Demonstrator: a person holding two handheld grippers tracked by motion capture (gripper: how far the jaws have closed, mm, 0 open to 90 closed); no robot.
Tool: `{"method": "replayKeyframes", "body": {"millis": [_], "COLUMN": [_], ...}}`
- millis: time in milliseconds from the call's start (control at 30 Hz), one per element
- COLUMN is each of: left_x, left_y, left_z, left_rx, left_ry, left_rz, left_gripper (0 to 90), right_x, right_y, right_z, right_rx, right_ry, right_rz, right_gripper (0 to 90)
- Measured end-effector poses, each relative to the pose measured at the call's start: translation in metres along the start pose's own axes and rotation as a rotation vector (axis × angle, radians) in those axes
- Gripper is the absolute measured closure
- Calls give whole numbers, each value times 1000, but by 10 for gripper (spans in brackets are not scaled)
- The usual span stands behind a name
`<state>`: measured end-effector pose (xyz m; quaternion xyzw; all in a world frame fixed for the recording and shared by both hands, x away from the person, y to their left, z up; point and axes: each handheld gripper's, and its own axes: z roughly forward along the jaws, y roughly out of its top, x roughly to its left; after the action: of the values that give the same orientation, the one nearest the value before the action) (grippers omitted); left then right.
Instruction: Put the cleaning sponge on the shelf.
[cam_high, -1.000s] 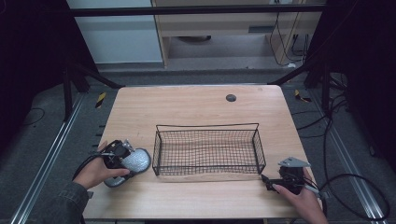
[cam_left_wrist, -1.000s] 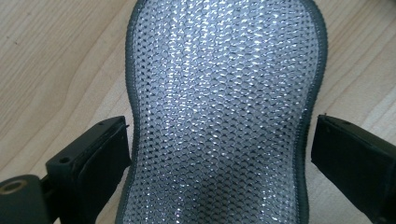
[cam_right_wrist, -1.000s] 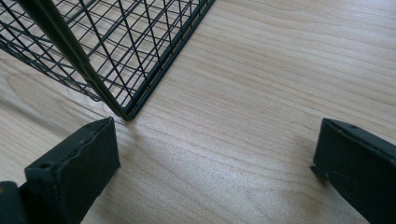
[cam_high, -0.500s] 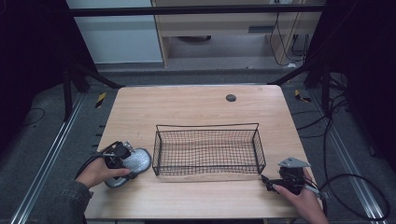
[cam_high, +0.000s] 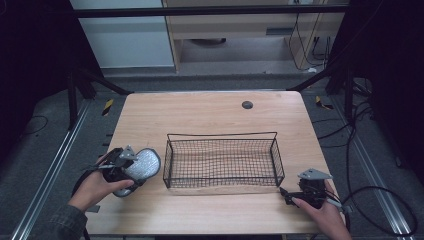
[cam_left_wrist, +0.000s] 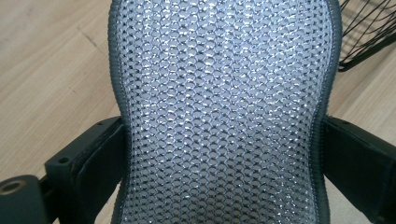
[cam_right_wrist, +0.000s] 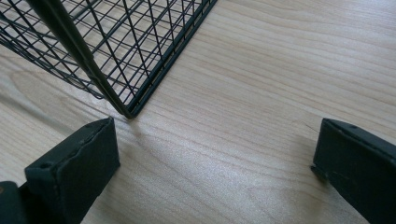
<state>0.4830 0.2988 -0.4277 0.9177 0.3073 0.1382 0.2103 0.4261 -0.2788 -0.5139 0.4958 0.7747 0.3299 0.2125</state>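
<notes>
A grey mesh-covered pad (cam_left_wrist: 224, 112) with a dark stitched edge, possibly an insole or cushion, is gripped at its narrowed waist by the left gripper (cam_high: 122, 167); in the left gripper view a black jaw is seen pressed against each side edge. In the high view the pad is placed at lower left of the frame, just beside the left end wall of the black wire basket (cam_high: 222, 136), with its long axis pointing up and right toward that wall. The basket lies right of the pad, so the left hand (cam_high: 95, 187) is judged the nearer one for any drop into it. The right gripper (cam_right_wrist: 215, 154) is held wide apart and empty over bare table (cam_right_wrist: 280, 84), near the basket's lower right corner.
</notes>
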Motion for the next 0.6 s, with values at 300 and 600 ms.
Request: {"method": "replayKeyframes", "body": {"millis": [300, 600], "left_x": [-9, -14], "left_y": [11, 35], "left_z": [-20, -35], "left_rx": [-46, -65], "left_ry": [36, 58], "left_rz": [52, 108], "left_gripper": [41, 43], "right_x": [0, 0], "right_y": [0, 0], "right_z": [0, 0], "right_rx": [-1, -1], "right_ry": [1, 0], "right_rz": [-1, -3], "right_gripper": [5, 5]}}
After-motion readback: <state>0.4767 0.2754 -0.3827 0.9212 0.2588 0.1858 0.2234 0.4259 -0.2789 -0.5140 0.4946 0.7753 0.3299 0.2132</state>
